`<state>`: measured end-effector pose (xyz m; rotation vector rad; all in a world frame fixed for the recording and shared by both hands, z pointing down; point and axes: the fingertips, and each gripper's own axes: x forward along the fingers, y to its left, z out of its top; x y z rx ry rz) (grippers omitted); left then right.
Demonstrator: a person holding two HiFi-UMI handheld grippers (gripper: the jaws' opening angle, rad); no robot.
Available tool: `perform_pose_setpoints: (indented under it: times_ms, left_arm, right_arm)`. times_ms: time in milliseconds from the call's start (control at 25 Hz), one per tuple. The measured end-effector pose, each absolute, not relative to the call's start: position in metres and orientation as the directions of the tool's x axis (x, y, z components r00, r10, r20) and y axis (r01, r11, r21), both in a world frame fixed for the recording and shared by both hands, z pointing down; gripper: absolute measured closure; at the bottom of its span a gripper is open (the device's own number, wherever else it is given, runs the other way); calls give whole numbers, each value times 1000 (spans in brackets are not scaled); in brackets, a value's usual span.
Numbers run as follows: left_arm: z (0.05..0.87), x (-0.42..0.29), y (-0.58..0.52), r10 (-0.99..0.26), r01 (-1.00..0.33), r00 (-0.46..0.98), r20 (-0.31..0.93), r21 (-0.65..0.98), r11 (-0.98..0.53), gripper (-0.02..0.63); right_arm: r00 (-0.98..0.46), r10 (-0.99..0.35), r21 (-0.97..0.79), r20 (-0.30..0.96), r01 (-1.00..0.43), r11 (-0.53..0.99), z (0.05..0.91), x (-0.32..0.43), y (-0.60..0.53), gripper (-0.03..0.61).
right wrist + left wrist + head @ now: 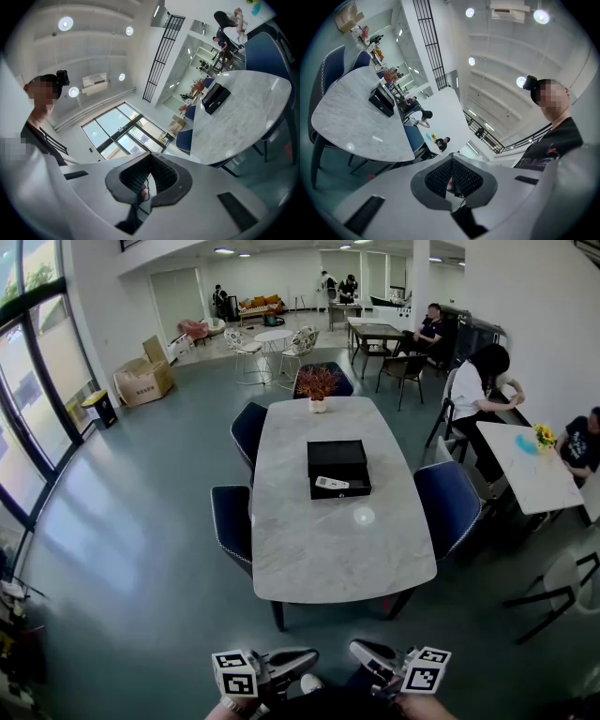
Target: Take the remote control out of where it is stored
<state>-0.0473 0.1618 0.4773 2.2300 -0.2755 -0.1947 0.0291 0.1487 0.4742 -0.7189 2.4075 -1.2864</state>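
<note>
Only the head view shows the remote control inside its box.

Inventory by count, head view:

- Grippers: two, the left gripper and the right gripper, both at 6 o'clock. Each carries one marker cube.
- Grey-white marble surface: one.
- Open black box on the surface: one.
- White remote control inside the box: one.
- Small white pot of reddish foliage: one, at the 12 o'clock end of the surface.
- Dark blue upholstered chairs around the surface: four. Two stand at 9 o'clock, one at 12 o'clock and one at 3 o'clock.
- Seated people: three between 1 and 3 o'clock. Those farther back are too small to count.
</note>
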Motion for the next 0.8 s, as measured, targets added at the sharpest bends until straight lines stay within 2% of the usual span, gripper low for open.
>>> perform_pose_setpoints:
  times_ms: [800]
  left_arm:
    - [467, -86, 159, -319, -153, 946, -64, 776, -611, 611]
  right_arm:
    - [-848, -528, -829, -37, -269, 490, 463, -6, 138, 569]
